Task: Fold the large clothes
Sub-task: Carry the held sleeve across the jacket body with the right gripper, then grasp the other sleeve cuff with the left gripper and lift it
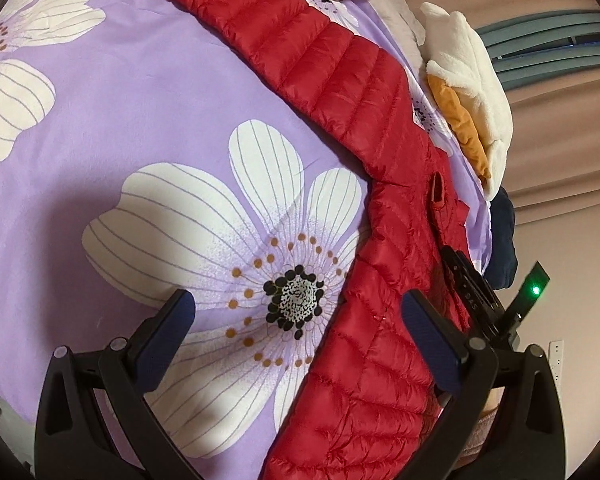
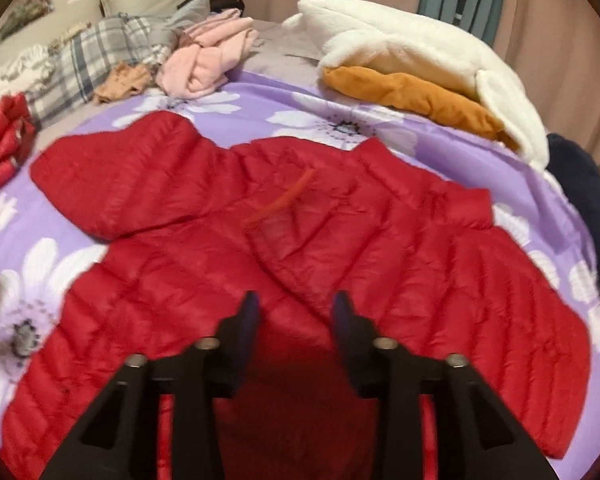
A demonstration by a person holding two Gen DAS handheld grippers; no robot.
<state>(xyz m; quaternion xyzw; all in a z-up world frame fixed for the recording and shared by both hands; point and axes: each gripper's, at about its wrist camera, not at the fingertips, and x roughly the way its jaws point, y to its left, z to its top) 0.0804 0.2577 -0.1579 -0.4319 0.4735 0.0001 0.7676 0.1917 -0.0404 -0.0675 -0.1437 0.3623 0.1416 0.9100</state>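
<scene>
Red down jacket [image 2: 340, 260] is slippery; both open claws, left claw [image 1: 296, 312] and right claw [image 2: 296, 308], may pinch only one layer.

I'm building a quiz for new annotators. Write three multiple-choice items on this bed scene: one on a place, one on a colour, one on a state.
1. Where does the red puffer jacket lie?
A. on the purple floral bedspread
B. on a hanger
C. on the floor

2. What colour is the garment under the white fleece?
A. green
B. orange
C. black

3. How does the left gripper stand?
A. shut on the jacket
B. shut on the fleece
C. open, holding nothing

Answers: 1 A, the jacket is spread on the flower print; 2 B, the orange garment shows beneath the fleece; 3 C, its fingers stand wide apart.
</scene>
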